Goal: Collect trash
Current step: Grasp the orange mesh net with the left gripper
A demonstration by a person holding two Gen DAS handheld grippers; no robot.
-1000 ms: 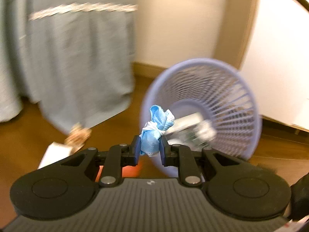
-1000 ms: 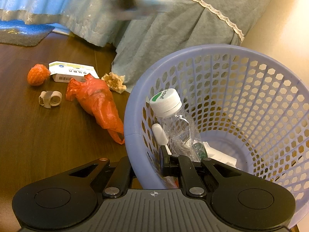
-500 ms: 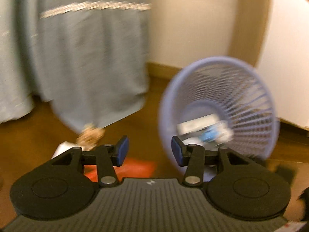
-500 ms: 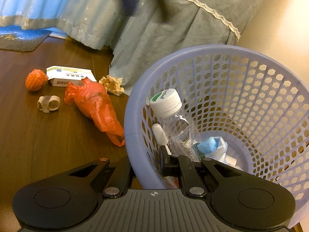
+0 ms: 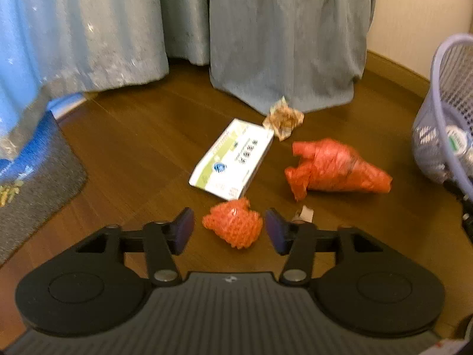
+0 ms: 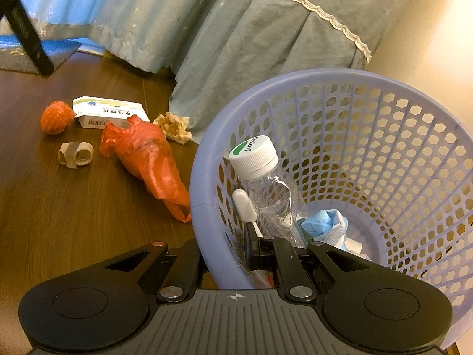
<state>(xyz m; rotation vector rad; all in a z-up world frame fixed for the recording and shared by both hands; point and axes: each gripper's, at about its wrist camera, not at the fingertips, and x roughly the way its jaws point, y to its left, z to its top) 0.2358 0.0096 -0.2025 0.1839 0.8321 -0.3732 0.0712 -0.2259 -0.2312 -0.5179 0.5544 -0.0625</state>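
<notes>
My left gripper point(image 5: 229, 230) is open and low over the wooden floor, with an orange net ball point(image 5: 233, 227) lying between its fingers, untouched as far as I can tell. Beyond it lie a white box point(image 5: 233, 159), an orange plastic bag point(image 5: 334, 171) and crumpled brown paper point(image 5: 283, 118). My right gripper point(image 6: 220, 251) is shut on the rim of the lilac basket point(image 6: 354, 80). Inside the basket sit a clear bottle point(image 6: 260, 177) and a blue mask point(image 6: 325, 224). A tape roll point(image 6: 75, 153) lies near the orange bag point(image 6: 147, 153).
Grey-blue fabric point(image 5: 283, 44) hangs to the floor behind the trash. A grey mat point(image 5: 35, 183) covers the floor at the left. The basket point(image 5: 443, 103) stands at the right edge, close to a cream wall point(image 5: 419, 14).
The left gripper opened and dropped the blue mask into the basket, then swung left and down to the floor trash. The right gripper has kept its hold on the basket rim.
</notes>
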